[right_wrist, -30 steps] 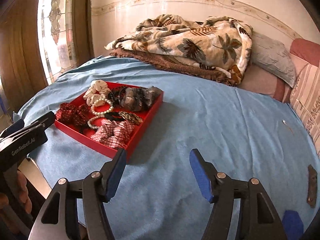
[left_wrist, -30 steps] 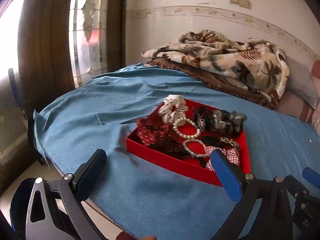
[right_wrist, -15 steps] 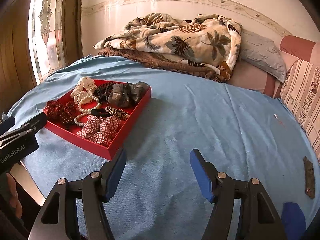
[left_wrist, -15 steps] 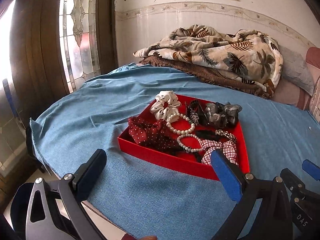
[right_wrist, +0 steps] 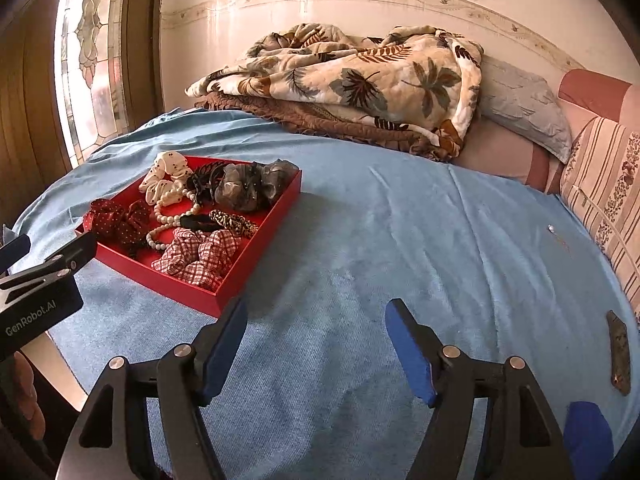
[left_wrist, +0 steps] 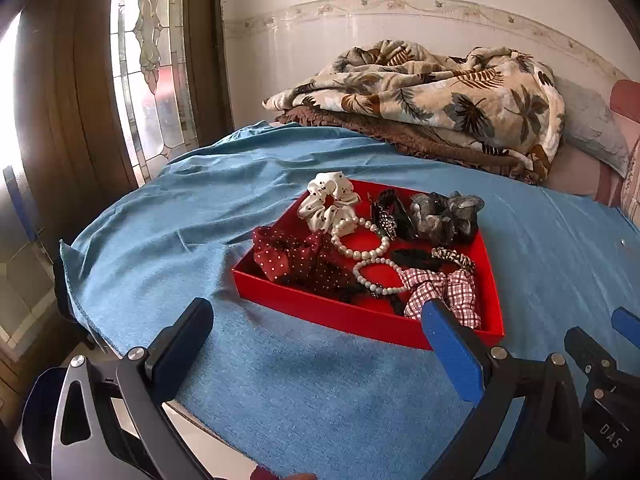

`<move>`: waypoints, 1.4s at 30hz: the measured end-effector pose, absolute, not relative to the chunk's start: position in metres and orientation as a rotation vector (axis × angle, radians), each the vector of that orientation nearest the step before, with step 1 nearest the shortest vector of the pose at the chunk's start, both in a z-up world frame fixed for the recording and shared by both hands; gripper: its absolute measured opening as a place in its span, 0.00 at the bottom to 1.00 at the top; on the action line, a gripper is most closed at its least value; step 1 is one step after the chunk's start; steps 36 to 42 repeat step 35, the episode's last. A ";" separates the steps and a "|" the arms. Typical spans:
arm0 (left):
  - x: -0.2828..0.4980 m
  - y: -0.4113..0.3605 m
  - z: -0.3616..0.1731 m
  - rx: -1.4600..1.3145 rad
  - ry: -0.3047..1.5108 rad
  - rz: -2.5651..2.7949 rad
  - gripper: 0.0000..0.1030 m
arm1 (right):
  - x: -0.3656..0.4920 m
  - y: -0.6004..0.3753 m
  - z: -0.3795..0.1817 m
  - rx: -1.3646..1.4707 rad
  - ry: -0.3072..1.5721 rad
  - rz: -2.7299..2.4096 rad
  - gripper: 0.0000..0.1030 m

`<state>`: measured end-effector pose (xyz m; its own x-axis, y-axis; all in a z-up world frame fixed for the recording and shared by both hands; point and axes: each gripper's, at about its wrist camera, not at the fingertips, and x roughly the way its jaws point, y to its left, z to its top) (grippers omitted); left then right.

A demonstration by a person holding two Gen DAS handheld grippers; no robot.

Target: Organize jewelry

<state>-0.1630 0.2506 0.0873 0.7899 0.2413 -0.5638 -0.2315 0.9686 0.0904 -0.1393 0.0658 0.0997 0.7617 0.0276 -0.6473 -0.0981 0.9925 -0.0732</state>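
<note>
The left gripper (left_wrist: 316, 340) hovers with its jaws wide apart and empty, just short of the red tray's (left_wrist: 360, 318) near wall; the right gripper (right_wrist: 316, 340) is likewise spread and empty over bare blue bedspread (right_wrist: 400, 240), the tray ahead to its left; the tray lies flat, holding two pearl bracelets (left_wrist: 362, 240), a white scrunchie (left_wrist: 332, 206), a dark-red dotted one (left_wrist: 292, 256), a grey one (left_wrist: 446, 216) and a checked one (left_wrist: 448, 290)

Both cams sit low at the bed's (left_wrist: 320, 392) near edge facing the far wall; shared red tray (left_wrist: 360, 316) (right_wrist: 168, 276) sits near, at 12 o'clock left cam, 10 o'clock right.
</note>
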 end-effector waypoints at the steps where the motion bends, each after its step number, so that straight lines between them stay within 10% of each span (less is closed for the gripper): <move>1: -0.163 0.250 0.087 0.018 0.611 0.253 1.00 | -0.139 0.066 0.100 -0.105 0.702 0.068 0.74; 42: -0.154 0.252 0.074 0.017 0.687 0.248 1.00 | -0.139 0.071 0.091 -0.097 0.757 0.117 0.77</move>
